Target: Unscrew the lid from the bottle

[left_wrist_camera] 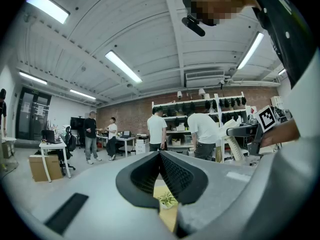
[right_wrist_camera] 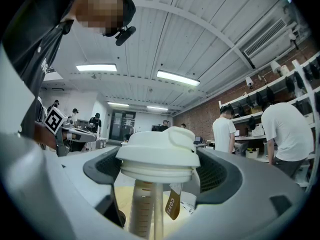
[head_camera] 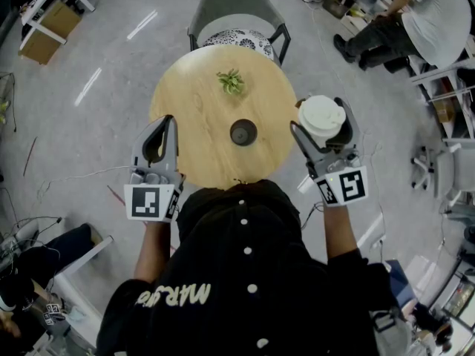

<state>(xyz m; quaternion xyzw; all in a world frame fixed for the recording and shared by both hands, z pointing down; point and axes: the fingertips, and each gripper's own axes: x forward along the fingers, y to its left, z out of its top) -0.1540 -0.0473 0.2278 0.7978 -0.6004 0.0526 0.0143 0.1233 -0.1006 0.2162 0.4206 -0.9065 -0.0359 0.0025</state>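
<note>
My right gripper is shut on a white lid, held up off the right rim of the round wooden table. In the right gripper view the lid sits between the pads of the right gripper. A ribbed tube and a brown tag hang below the lid. A dark round object, perhaps the bottle seen from above, stands at the table's middle. My left gripper is shut and empty at the table's left edge; the left gripper points out into the room.
A small green plant stands on the table's far half. A grey chair is behind the table. Several people stand at desks and shelves in the room. A person sits at the top right.
</note>
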